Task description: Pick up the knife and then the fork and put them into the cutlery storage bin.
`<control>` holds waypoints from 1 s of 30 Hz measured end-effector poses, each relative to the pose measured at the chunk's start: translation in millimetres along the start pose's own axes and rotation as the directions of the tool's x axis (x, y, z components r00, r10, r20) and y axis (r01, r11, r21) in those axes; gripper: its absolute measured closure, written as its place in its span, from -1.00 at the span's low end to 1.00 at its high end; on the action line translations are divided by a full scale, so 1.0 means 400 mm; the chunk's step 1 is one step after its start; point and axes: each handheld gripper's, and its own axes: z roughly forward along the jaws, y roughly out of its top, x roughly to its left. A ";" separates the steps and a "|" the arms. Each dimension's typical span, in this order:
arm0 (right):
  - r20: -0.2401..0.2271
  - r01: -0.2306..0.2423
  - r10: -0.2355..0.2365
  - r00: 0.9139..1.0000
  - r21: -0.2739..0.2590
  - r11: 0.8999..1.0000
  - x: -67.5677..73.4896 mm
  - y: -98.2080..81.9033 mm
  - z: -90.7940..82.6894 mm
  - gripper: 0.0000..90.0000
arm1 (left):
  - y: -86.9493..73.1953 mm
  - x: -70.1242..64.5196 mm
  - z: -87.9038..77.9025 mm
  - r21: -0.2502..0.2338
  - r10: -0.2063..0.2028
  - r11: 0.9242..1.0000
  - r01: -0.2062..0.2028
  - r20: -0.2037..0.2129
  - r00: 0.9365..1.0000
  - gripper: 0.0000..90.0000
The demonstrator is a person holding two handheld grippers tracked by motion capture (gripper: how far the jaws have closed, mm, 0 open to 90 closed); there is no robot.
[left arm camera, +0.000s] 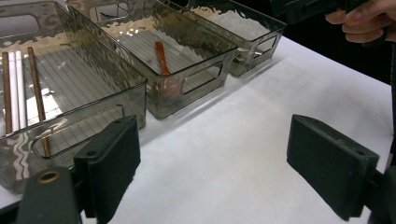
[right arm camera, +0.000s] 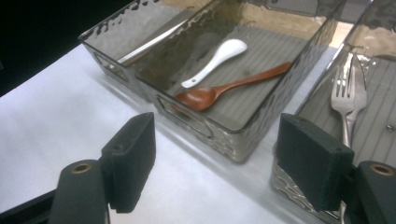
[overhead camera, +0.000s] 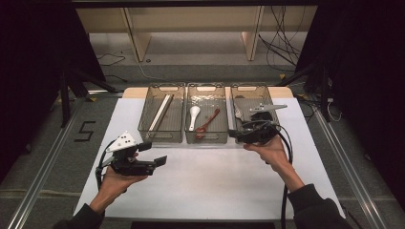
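Right gripper [overhead camera: 237, 135] hangs at the near end of the right-hand bin [overhead camera: 251, 90], jaws spread wide with nothing between them. Look along those jaws in the right gripper view: the silver fork [right arm camera: 348, 100] lies just ahead of the right jaw, inside that bin, tines pointing away, and the bin's near wall stands between pad and fork. To the left of the fork, beyond a smoky divider wall, the middle bin [right arm camera: 201, 123] holds a wooden spoon [right arm camera: 224, 88] and, behind it, a white spoon [right arm camera: 215, 61], the two close together.

Left gripper [overhead camera: 160, 161] hovers low over the white tabletop [overhead camera: 205, 186], well apart from its partner, jaws also wide apart and empty. Ahead and left of it sits the left bin [left arm camera: 88, 119] with chopsticks [left arm camera: 21, 88] lying lengthwise; bare table lies straight in front.
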 end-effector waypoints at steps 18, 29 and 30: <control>-0.069 0.033 -0.036 0.997 -0.057 0.998 0.069 -0.073 -0.036 -0.41 | -0.002 -0.004 0.001 0.014 0.008 1.000 -0.009 0.019 1.000 -0.63; -0.071 0.047 -0.054 0.996 -0.091 0.995 0.085 -0.115 -0.065 -0.45 | -0.003 -0.006 0.003 0.019 0.010 1.000 -0.010 0.029 1.000 -0.63; -0.071 0.049 -0.055 0.996 -0.090 0.995 0.086 -0.119 -0.068 -0.46 | -0.003 -0.006 0.003 0.020 0.011 1.000 -0.012 0.030 0.999 -0.63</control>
